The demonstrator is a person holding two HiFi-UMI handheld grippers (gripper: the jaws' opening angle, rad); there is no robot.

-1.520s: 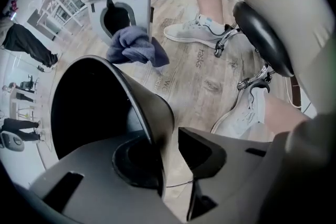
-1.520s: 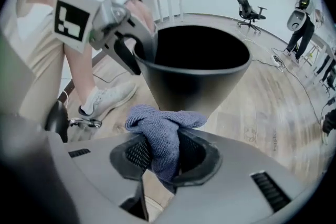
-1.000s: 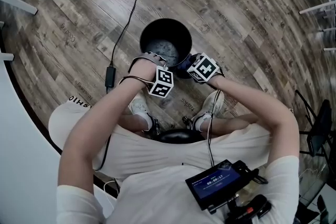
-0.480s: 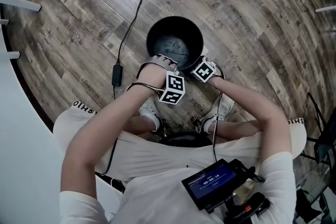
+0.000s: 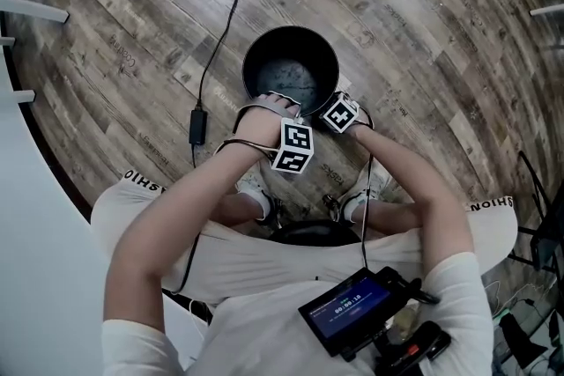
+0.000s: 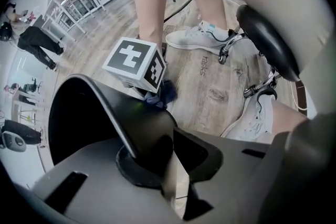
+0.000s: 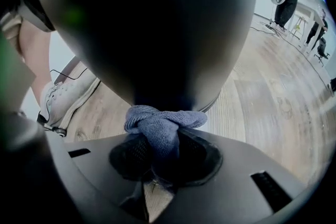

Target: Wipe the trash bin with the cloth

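The black trash bin (image 5: 291, 66) stands on the wood floor in front of the seated person. My left gripper (image 5: 282, 104) points straight down astride the near rim; the bin wall (image 6: 131, 128) runs between its pads (image 6: 197, 152). Those jaws have just been opening a little, with the wall still held between them. My right gripper (image 5: 332, 114) is low against the bin's near right outer side, shut on a bunched blue cloth (image 7: 163, 123). The cloth (image 6: 165, 93) presses on the bin's dark outer wall (image 7: 157, 23). The right fingertips are hidden in the head view.
A black cable with a power brick (image 5: 197, 126) lies on the floor left of the bin. The person's white shoes (image 5: 256, 185) and a black stool seat (image 6: 268, 34) are close behind the bin. White furniture legs (image 5: 35, 9) stand at far left.
My right gripper has sunk down the bin's outer side with the cloth. The left gripper has stayed on the rim.
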